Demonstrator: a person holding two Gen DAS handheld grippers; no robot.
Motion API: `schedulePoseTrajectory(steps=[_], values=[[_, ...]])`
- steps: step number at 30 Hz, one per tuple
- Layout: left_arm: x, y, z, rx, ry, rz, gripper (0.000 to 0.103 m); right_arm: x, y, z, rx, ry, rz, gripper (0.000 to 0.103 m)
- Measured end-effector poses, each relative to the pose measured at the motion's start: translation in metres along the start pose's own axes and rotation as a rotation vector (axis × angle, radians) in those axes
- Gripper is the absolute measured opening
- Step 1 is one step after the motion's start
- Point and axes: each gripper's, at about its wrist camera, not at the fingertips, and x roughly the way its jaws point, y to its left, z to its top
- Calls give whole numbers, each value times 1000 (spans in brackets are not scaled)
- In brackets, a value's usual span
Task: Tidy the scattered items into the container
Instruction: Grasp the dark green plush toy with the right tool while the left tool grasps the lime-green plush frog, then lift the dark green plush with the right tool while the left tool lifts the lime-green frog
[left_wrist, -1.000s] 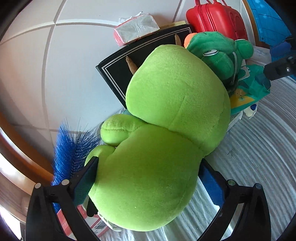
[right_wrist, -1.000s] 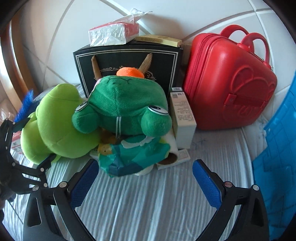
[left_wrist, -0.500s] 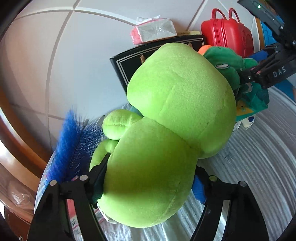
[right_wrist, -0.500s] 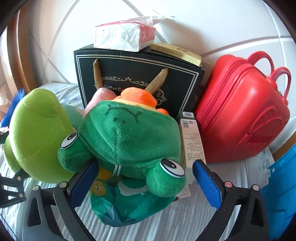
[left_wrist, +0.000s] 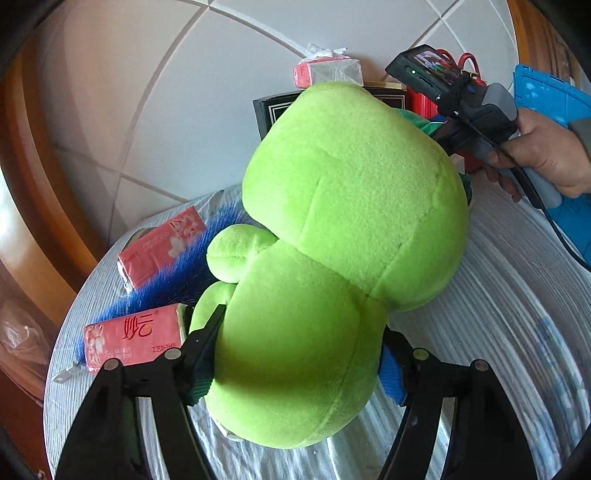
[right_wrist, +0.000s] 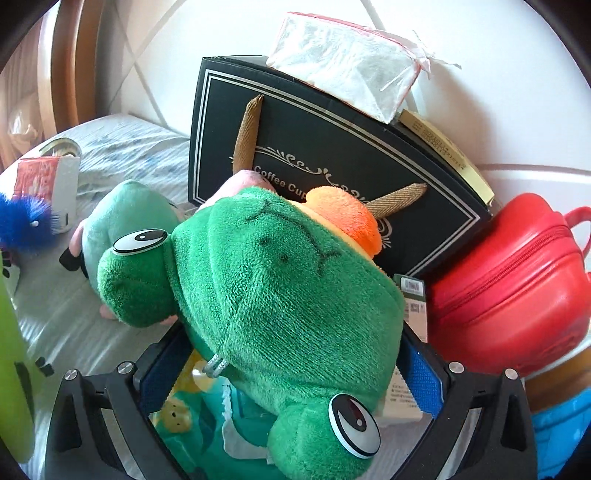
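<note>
The lime plush (left_wrist: 332, 266) is clamped in the left gripper (left_wrist: 295, 365) for lifting. Beside it, the right gripper (right_wrist: 288, 369) has just been closing around the frog (right_wrist: 280, 295), jaws wide.

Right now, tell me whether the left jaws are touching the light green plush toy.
Touching. The left wrist view shows the left gripper closed on the light green plush toy: both jaws press into its lower body, denting the fabric.

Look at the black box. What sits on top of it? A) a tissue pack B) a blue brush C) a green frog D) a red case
A: a tissue pack lies on the lid of the black box, while the frog sits in front of the box and the red case beside it.
</note>
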Motion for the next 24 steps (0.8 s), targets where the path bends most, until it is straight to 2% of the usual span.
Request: schedulePoseTrajectory(steps=[1,3,6,15,24], values=[[-2,1,0,-7,5,-1,71,-4,-1,-1,11,-6,-1,86],[-6,3,-2,-17,14,-4,71,-10,-6,-2,51,-11,9,78],[-14,-3,-6,-19,20,-3,71,-24,-10,-10,98,-20,22,74],[-37,-13,-20,-42,69,-13,71,-74,-7,-47,176,9,99,73],[-89,-14,-40,-69,103,-23,71,-130,31,-109,176,68,213,73]])
